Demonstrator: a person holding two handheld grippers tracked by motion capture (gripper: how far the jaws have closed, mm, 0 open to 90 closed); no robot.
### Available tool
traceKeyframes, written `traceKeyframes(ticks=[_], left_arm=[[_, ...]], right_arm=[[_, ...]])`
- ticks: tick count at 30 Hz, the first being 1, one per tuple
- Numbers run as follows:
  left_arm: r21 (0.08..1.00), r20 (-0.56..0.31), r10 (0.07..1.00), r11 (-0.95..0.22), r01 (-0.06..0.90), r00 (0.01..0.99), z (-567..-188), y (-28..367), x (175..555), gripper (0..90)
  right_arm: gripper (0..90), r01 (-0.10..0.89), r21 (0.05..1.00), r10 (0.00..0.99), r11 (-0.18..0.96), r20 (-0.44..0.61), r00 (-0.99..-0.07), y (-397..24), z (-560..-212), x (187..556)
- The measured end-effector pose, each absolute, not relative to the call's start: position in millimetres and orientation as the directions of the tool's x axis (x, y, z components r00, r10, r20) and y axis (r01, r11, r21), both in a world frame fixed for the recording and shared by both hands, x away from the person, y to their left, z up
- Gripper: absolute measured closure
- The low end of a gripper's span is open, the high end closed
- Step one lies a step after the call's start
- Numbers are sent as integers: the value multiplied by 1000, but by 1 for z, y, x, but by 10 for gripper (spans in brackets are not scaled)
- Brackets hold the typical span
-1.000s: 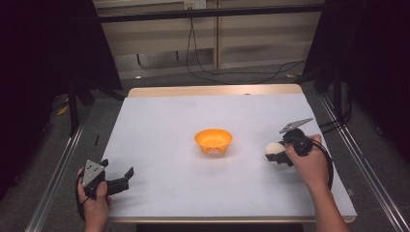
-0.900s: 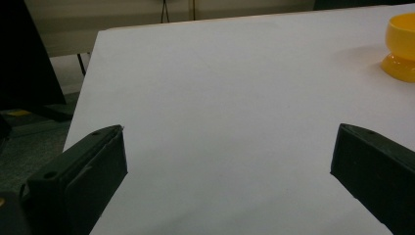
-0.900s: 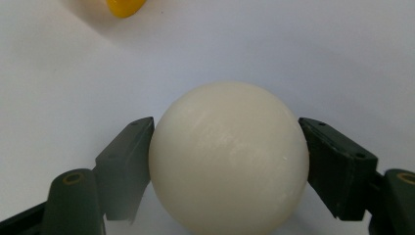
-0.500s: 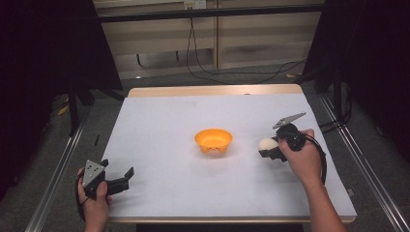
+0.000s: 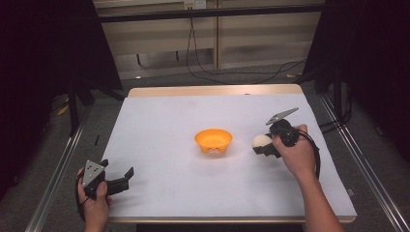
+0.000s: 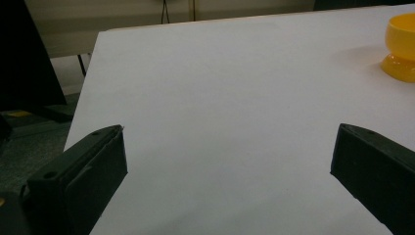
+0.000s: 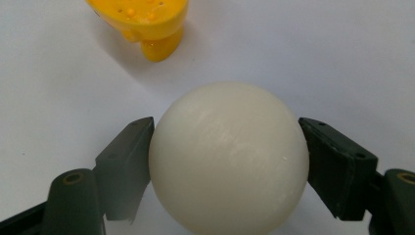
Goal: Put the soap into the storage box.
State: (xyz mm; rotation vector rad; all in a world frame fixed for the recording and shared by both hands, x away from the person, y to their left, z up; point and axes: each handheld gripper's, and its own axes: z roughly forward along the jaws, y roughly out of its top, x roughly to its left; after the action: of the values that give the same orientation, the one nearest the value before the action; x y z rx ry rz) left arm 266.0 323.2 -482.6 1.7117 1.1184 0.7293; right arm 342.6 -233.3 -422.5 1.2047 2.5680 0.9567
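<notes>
An orange bowl stands in the middle of the white table; it shows again as the bowl and the bowl. My right gripper is shut on a cream white ball, held a little above the table to the right of the bowl. In the right gripper view the ball sits squeezed between both black jaws. My left gripper rests near the front left corner, jaws open with nothing between them.
Metal rails run along both sides of the table. Cables lie on the floor beyond the far edge. Bare white surface lies between the left gripper and the bowl.
My right gripper has carried the ball up and leftward, closer to the bowl. The left gripper has stayed where it was.
</notes>
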Motion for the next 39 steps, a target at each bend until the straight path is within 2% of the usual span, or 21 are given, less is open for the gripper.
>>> traceKeyframes(ticks=[39], left_arm=[[922, -7, 914, -151, 357, 406, -482, 324, 266, 0]], right_arm=[[239, 596, 619, 689, 511, 120, -715, -199, -406, 366]])
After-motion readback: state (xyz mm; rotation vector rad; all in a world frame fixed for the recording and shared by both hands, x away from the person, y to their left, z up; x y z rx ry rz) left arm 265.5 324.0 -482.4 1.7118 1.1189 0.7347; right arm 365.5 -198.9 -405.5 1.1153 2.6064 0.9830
